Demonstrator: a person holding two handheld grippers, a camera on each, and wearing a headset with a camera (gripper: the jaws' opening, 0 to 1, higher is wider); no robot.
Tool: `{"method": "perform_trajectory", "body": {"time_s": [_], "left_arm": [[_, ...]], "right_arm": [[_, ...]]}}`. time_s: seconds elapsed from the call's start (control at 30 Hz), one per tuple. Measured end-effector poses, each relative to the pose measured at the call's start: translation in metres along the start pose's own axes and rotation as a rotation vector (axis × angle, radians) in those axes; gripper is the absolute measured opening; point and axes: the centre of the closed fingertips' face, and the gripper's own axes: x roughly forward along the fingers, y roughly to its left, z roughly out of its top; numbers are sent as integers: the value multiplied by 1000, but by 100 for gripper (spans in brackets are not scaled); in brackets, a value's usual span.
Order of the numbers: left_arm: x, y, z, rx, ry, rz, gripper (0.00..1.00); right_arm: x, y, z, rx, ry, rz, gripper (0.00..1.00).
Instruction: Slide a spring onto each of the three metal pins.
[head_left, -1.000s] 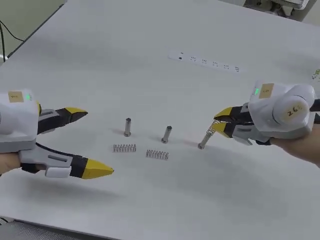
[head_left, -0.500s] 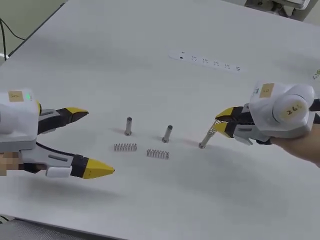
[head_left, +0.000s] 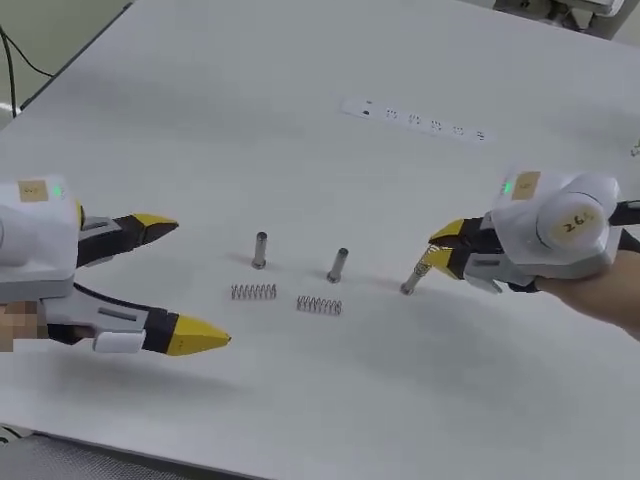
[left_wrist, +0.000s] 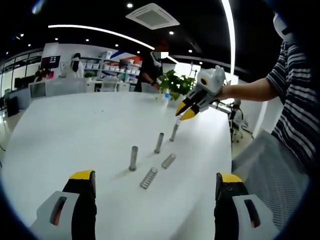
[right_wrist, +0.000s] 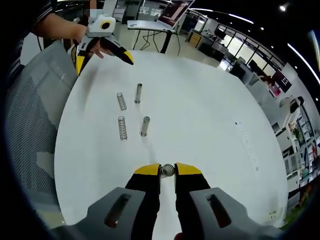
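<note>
Spring (head_left: 423, 268) is being gripped in the nearly closed right gripper (head_left: 438, 252) at the top of the pin (head_left: 408, 287) nearest the right edge of the table (head_left: 330, 400), and is being judged to need aligning with the pin's axis before lowering; left gripper (head_left: 200, 283) is being held wide open.

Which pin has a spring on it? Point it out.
The rightmost pin in the head view, tilted, with the right gripper shut on a spring at its top. The middle pin and left pin stand bare.

White table (head_left: 300, 100), ceiling light strips (left_wrist: 75, 26)
</note>
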Motion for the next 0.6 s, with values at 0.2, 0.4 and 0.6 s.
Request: {"method": "perform_trajectory", "body": {"time_s": [0.2,0.4,0.6], "left_arm": [[1,0,0,0,-1,-1,97],[1,0,-1,-5,-6,0,97],[0,1,-1,-9,-9,3,97]], "right_arm": [[10,1,-10,4,20,9,8],[16,5,-13,0,29,8,8],[24,9,-18,14,43,15,8]]}}
